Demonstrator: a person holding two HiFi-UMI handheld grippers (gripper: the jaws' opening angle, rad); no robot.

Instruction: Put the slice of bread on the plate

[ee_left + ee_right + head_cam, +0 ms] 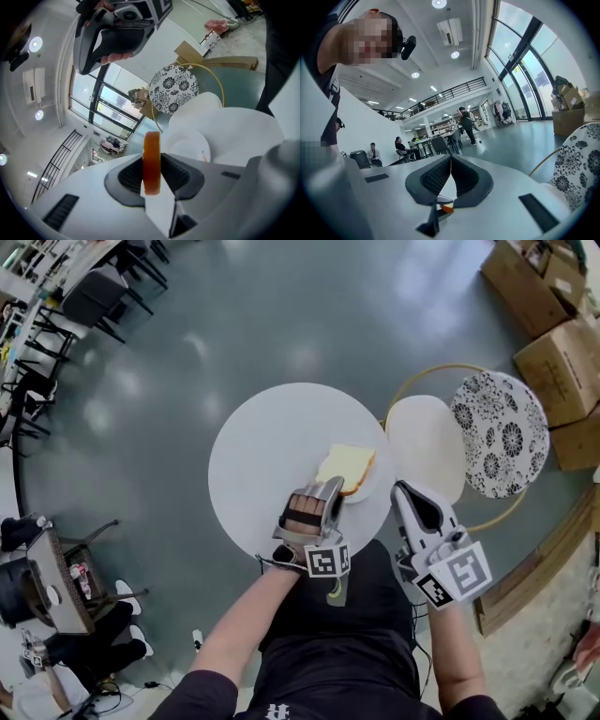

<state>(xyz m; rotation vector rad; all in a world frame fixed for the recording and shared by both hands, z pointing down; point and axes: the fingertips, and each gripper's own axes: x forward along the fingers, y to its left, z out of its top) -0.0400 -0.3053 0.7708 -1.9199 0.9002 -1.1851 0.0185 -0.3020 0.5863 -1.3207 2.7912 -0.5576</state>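
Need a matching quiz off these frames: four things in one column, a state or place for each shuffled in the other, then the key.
Things
1. slice of bread
2. right gripper
3. flowered round seat
4. cardboard boxes

States and places
A. jaws shut, nothing between them
B. brown, at the head view's top right corner
C. clamped edge-on between the jaws of the left gripper
D. right beside a plain white round seat

Pairs: 1-C, 2-A, 3-D, 4-B
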